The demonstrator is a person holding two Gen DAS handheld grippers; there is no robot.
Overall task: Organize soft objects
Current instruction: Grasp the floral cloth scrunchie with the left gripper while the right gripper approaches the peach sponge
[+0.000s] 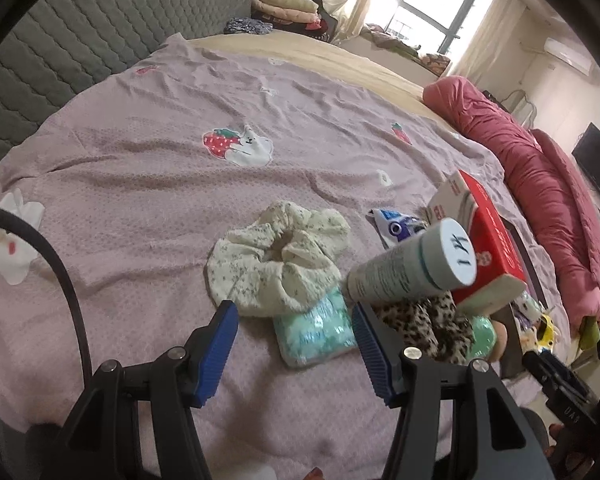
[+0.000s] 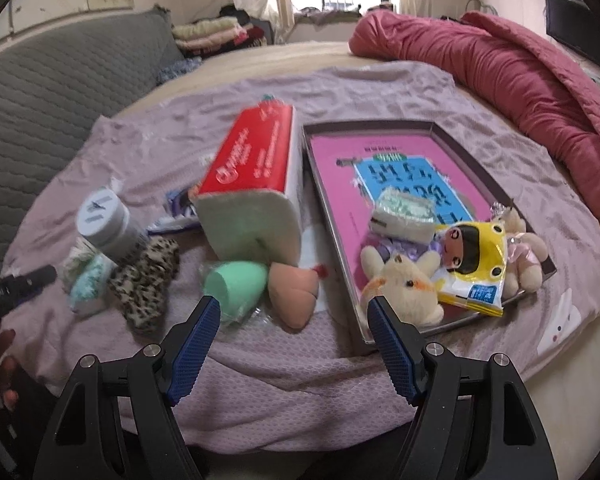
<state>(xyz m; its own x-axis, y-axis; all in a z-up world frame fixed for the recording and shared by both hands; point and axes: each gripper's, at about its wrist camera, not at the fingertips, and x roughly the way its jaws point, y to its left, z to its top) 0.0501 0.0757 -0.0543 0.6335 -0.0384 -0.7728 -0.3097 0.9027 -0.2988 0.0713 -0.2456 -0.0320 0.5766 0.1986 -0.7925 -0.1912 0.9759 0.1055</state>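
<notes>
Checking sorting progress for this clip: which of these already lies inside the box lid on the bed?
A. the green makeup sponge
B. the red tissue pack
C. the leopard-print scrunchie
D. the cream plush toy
D: the cream plush toy lies inside the box lid; the others sit outside.

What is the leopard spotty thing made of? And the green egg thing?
The leopard scrunchie looks like soft, gathered fabric: it bunches in matte folds. The green egg looks like squishy foam sponge, with a smooth, dull surface and a flat-cut end, though plastic can't be ruled out.
</notes>
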